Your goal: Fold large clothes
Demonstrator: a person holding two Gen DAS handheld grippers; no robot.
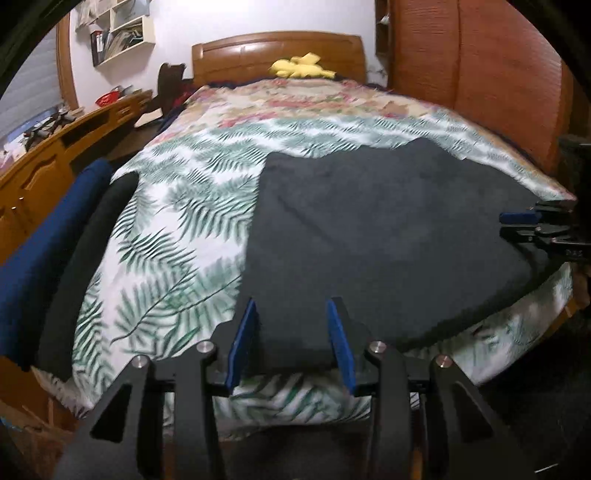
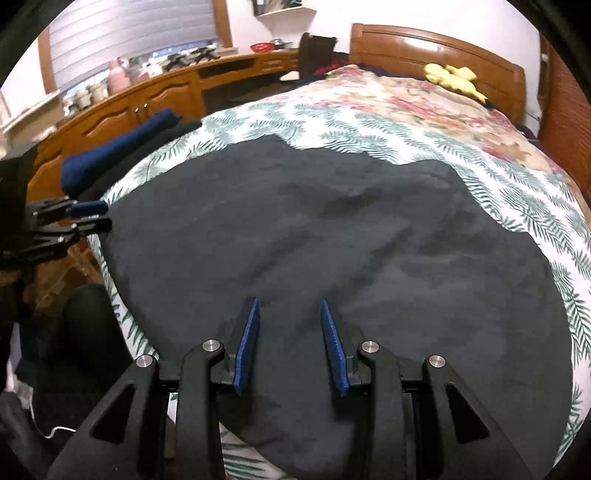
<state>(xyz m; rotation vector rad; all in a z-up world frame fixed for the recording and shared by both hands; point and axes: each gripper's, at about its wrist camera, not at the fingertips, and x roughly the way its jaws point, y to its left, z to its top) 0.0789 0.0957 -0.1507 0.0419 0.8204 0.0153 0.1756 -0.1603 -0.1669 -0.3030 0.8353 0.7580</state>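
Spread left tool (image 1: 291, 306) over dark garment (image 1: 388, 229)

A bed (image 1: 184, 229) with a leaf-print sheet fills the room's middle, a floral blanket (image 1: 295, 99) farther up it. Its wooden headboard (image 1: 277, 51) stands against a pale wall (image 1: 258, 18), a yellow plush (image 1: 301, 66) just before it. A wooden wardrobe (image 1: 480, 74) lines one side. On the other side runs a long wooden cabinet (image 2: 155, 96), cluttered on top, under a window with blinds (image 2: 129, 33). White shelves (image 1: 125, 33) hang on the wall.
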